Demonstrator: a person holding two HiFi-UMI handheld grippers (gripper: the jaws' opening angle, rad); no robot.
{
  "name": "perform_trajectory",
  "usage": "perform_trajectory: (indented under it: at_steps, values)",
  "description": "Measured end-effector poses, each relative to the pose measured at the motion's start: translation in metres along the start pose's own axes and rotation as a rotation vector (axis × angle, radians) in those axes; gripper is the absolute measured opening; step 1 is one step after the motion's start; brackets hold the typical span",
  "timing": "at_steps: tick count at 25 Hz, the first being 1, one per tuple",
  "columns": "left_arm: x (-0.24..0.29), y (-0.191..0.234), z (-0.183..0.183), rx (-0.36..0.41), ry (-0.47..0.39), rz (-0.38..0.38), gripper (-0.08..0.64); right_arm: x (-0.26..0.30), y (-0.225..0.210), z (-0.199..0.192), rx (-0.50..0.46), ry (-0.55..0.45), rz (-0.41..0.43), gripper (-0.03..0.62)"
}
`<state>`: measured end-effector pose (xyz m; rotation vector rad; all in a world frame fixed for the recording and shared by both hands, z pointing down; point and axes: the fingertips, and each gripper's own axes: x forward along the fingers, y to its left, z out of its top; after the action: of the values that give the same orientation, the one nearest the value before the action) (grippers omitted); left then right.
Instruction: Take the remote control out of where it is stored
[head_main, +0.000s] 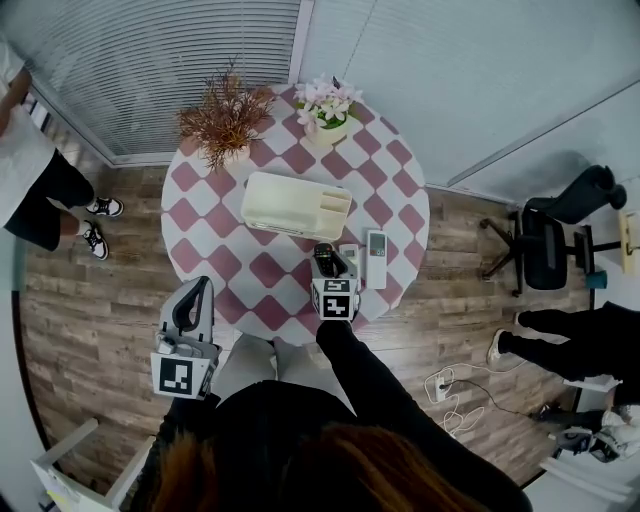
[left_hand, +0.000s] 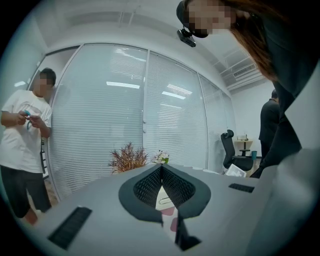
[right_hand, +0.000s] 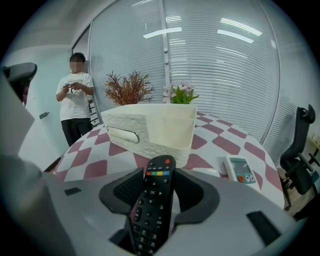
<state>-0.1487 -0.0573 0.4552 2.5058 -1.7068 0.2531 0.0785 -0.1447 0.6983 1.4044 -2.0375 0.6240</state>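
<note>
Right tongs (right_hand: 159, 176): clamped on the black remote (right_hand: 152, 205); I lay it flat on the table (right_hand: 95, 150)
Left tongs (left_hand: 161, 169): together, empty

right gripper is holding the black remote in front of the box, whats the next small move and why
Probably lower the right gripper a little and open its jaws: the black remote is gripped clear of the storage box, over the checked table, where a white remote already lies.
</note>
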Motion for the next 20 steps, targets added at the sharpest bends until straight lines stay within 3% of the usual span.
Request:
perform_trajectory:
  at_steps: [20]
  values:
    - [-0.0006, -0.0042, 0.0006, -0.016, -0.017, -0.003, 0.006, 0.0043, 0.0016, -0.0003, -0.057, 0.093, -0.001, 0.206]
